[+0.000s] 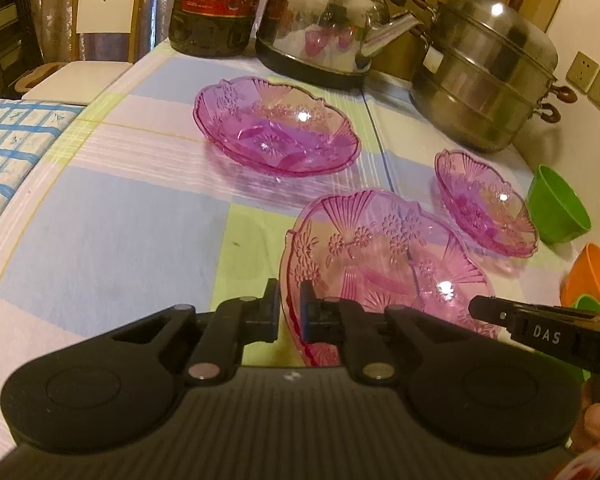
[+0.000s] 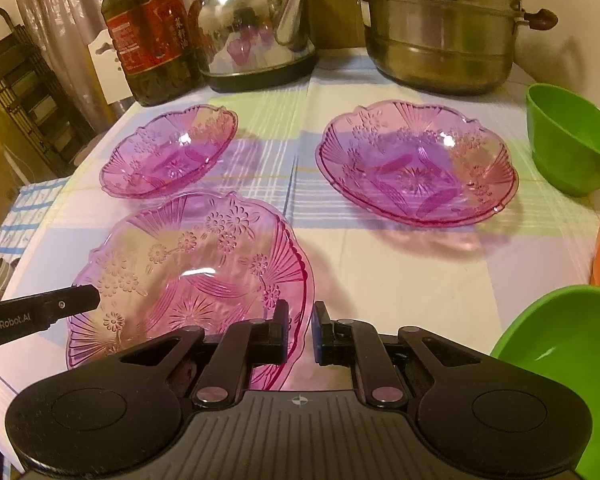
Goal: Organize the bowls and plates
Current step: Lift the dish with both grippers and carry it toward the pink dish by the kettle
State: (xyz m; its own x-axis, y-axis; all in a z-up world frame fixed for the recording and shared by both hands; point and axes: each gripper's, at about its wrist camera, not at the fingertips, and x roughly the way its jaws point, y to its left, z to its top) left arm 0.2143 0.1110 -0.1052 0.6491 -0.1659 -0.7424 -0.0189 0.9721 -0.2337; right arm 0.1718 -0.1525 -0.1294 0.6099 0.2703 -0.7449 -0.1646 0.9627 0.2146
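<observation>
Closed fingers are seen on both grippers, and one pink glass plate is pinched between each pair. On the left gripper (image 1: pixel 289 312), the near left rim of the nearest pink plate (image 1: pixel 384 264) is clamped between the two black pads; on the right gripper (image 2: pixel 300 330), the near right rim of that same plate (image 2: pixel 188 276) is clamped likewise. The plate is thus held from both sides, tilted with its far edge raised — whether its base is clear of the checked tablecloth (image 1: pixel 120 224) cannot be told.

Places are given from the held plate. Beyond it and to its left, a second pink plate (image 1: pixel 276 126) is set flat on the cloth, well apart. Beyond it and to its right, a third pink plate (image 1: pixel 486 204) is laid, also flat and near. Just beside that third plate, further right, a green bowl (image 1: pixel 558 204) is seen, and nearer than it an orange bowl (image 1: pixel 590 276) with another green bowl (image 2: pixel 560 356) by it.

Far behind the held plate, along the back of the cloth, a dark oil bottle (image 2: pixel 148 36), a steel kettle (image 2: pixel 256 36) and a stacked steel steamer pot (image 2: pixel 440 28) are lined up — left to right.
</observation>
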